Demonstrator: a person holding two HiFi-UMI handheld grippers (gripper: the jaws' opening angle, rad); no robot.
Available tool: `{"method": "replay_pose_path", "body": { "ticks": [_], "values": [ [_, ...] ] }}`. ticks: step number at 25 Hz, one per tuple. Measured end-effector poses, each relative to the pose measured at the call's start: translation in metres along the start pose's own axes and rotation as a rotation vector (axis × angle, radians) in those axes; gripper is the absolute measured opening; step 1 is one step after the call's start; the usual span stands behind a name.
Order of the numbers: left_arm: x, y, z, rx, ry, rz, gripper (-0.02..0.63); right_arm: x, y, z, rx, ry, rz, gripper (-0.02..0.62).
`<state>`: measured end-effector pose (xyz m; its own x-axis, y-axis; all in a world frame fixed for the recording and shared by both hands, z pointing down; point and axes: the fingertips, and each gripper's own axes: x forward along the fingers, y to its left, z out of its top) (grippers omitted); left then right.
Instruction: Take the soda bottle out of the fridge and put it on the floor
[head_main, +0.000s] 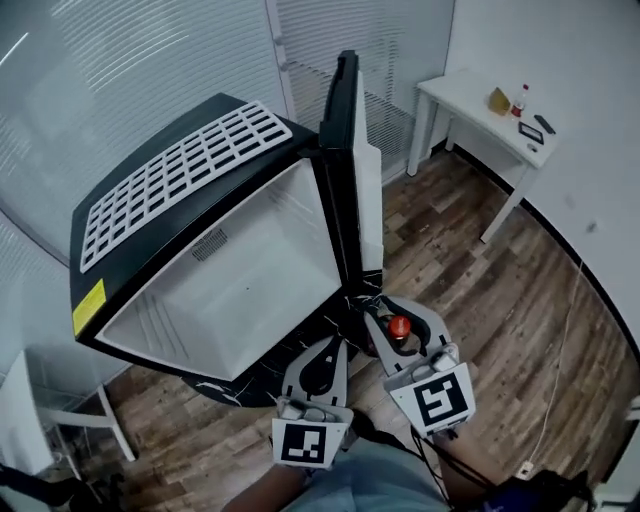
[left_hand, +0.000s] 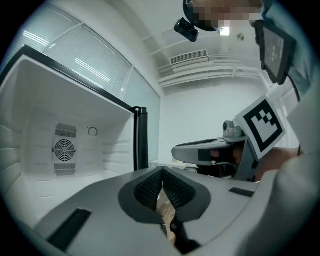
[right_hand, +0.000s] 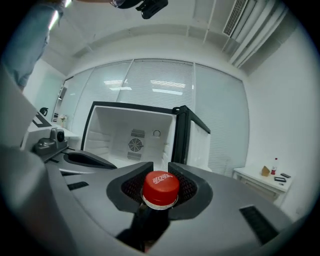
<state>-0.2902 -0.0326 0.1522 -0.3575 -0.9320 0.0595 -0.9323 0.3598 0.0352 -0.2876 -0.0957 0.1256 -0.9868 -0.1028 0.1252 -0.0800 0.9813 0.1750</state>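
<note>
The soda bottle (head_main: 399, 328), dark with a red cap (right_hand: 161, 187), hangs upright in front of the fridge. My right gripper (head_main: 392, 312) is shut on its neck just under the cap, with the pads (right_hand: 186, 186) on either side. The black fridge (head_main: 150, 180) stands open, and its white inside (right_hand: 135, 140) holds nothing that I can see. Its door (head_main: 345, 150) is swung out to the right. My left gripper (head_main: 330, 350) is beside the right one, to its left, with its jaws (left_hand: 161, 182) shut on nothing. Both grippers are above the wooden floor (head_main: 500, 300).
A white table (head_main: 480, 110) with a few small items stands at the back right against the wall. A thin cable (head_main: 555, 400) runs over the floor on the right. A white frame (head_main: 60, 420) stands at the lower left. Blinds on glass walls are behind the fridge.
</note>
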Motion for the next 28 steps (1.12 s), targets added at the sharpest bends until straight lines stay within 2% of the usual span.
{"method": "replay_pose_path", "body": {
  "ticks": [7, 13, 15, 19, 28],
  "values": [
    [0.018, -0.029, 0.008, 0.018, -0.020, -0.244, 0.017, -0.050, -0.037, -0.016, 0.051, 0.049, -0.305, 0.104],
    [0.018, -0.075, -0.008, 0.011, 0.010, -0.456, 0.017, -0.118, -0.049, -0.040, 0.103, 0.112, -0.547, 0.104],
    [0.015, -0.097, -0.015, 0.019, 0.028, -0.520, 0.017, -0.144, -0.051, -0.050, 0.123, 0.142, -0.604, 0.104],
    [0.012, -0.149, -0.020, 0.033, 0.042, -0.630, 0.017, -0.206, -0.059, -0.059, 0.134, 0.137, -0.738, 0.104],
    [-0.008, -0.283, -0.017, 0.042, 0.038, -0.792, 0.017, -0.375, -0.066, -0.091, 0.152, 0.221, -0.990, 0.104]
  ]
}}
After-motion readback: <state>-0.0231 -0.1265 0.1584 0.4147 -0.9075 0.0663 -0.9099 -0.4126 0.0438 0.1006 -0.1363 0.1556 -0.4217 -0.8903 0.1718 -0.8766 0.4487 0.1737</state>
